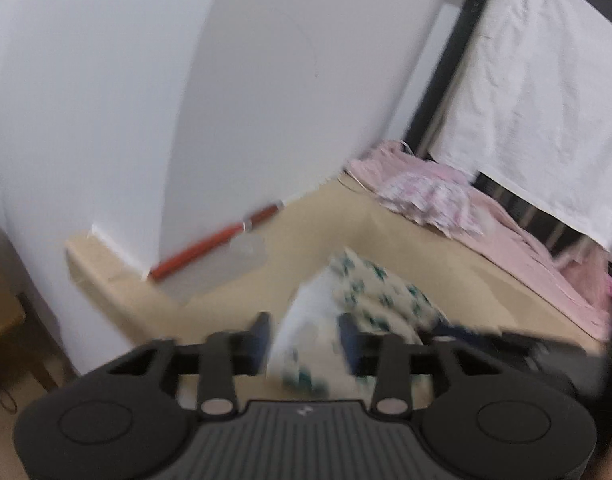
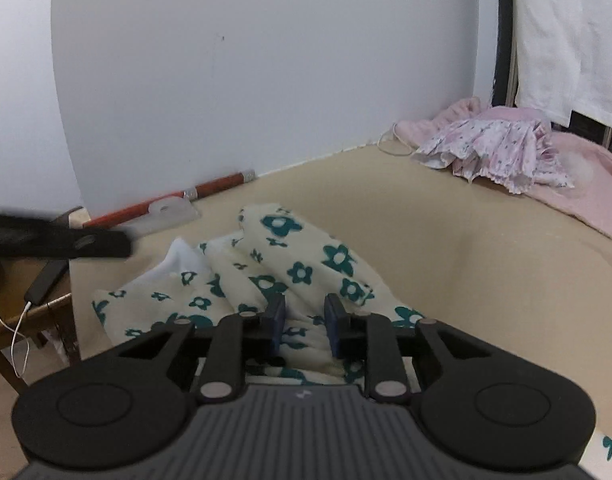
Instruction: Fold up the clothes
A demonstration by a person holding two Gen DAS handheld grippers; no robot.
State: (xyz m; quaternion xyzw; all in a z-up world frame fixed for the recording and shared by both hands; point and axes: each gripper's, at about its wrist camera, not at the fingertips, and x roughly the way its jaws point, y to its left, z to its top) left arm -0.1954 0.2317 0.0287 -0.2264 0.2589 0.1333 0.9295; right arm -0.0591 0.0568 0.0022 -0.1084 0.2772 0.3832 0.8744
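A cream garment with teal flowers (image 2: 306, 264) lies bunched on the beige bed surface (image 2: 446, 240). My right gripper (image 2: 304, 320) hovers low over its near end, blue pads apart on either side of a ridge of the fabric, not visibly pinching it. In the blurred left wrist view, my left gripper (image 1: 304, 338) has its jaws apart with a white fold of the same garment (image 1: 310, 320) standing between them; the pads look clear of it. A dark blurred shape (image 2: 85, 242) at the garment's left side is likely the left gripper.
A white wall (image 2: 245, 80) runs along the bed's far side, with a red-orange pole (image 2: 209, 186) at its foot. Pink bedding and a frilly floral piece (image 2: 498, 148) sit at the far right under a hanging white towel (image 2: 566, 40). A wooden stand (image 2: 9, 320) is at the left.
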